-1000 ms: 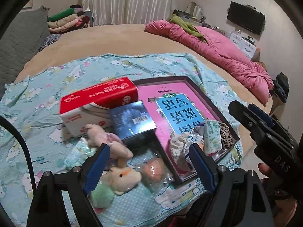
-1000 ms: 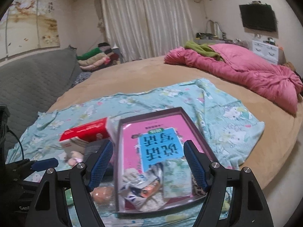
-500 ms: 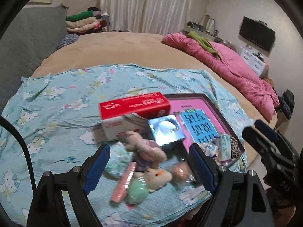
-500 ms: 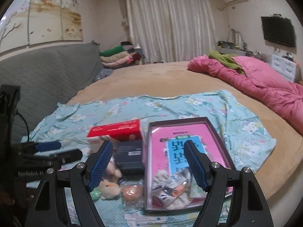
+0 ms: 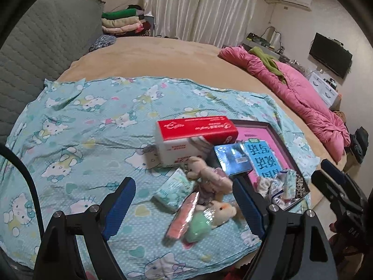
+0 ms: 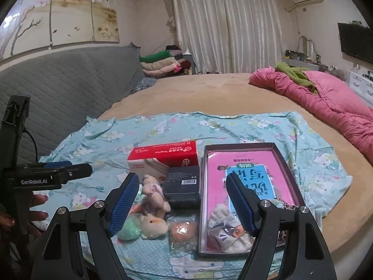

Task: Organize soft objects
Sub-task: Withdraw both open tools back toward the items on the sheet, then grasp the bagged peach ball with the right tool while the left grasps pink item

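Both grippers hang over the near edge of the bed with their jaws spread wide and nothing between them; the left gripper (image 5: 184, 207) is above the loose pile, the right gripper (image 6: 181, 206) straddles the gap between pile and tray (image 6: 289, 170); the soft things lie on the cartoon sheet (image 5: 81, 121), just near of the red tissue box (image 5: 195, 137): a pinkish plush bunny (image 5: 205, 172), a cream plush animal (image 5: 223, 210) touching a green squishy (image 5: 198, 229), a pink packet (image 5: 184, 214), a mint tissue pack (image 5: 173, 187) and, seen from the right wrist, a bagged orange squishy (image 6: 184, 229); the tray to the right already holds a pink book and a few crumpled bits at its near end

The trouble I'd expect is the crowding; these toys touch and overlap, so closing on one could snag its neighbour or drag the pile toward the near edge, where the sheet hangs off; the wrapped ones look slippery and may squirt out of the pads; the dark box (image 6: 183, 186) sits tight against the bunny and might be nudged
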`<action>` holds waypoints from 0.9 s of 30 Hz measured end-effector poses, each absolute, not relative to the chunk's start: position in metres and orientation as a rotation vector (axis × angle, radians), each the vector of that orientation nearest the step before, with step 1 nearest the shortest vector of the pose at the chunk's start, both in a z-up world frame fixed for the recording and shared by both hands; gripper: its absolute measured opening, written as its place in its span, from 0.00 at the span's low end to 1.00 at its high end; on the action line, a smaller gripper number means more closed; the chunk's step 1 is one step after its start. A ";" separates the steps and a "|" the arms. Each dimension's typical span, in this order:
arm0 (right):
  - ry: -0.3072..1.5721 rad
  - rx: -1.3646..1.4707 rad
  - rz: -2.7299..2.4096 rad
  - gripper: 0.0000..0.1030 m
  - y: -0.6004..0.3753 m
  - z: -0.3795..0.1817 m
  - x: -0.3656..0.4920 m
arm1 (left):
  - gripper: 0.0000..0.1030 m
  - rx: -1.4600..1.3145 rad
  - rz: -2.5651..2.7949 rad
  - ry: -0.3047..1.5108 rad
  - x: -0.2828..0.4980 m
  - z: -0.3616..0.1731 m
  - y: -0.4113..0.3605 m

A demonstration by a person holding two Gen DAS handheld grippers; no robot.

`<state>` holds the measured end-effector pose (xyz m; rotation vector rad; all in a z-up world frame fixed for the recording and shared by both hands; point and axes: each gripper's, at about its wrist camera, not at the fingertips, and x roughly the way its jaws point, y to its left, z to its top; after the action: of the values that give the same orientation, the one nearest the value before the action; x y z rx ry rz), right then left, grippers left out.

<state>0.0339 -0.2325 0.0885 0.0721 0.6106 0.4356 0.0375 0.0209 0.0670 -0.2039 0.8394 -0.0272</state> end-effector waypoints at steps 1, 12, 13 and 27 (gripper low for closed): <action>0.614 0.068 0.439 0.76 -0.231 0.087 0.034 | 0.82 -0.206 -0.026 0.845 0.036 0.064 0.023; 0.684 -0.025 0.474 0.76 -0.217 0.058 0.034 | 0.82 -0.230 -0.053 0.922 0.026 0.028 0.033; 0.690 -0.031 0.478 0.76 -0.215 0.056 0.034 | 0.82 -0.230 -0.058 0.933 0.026 0.024 0.033; 0.880 -0.207 0.504 0.76 -0.182 0.004 0.043 | 0.82 -0.196 -0.121 1.041 0.026 -0.024 0.020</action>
<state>0.0429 -0.1824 0.0040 -0.2069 0.8801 0.5044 0.0257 0.0205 -0.0237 -0.1962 1.0413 -0.1210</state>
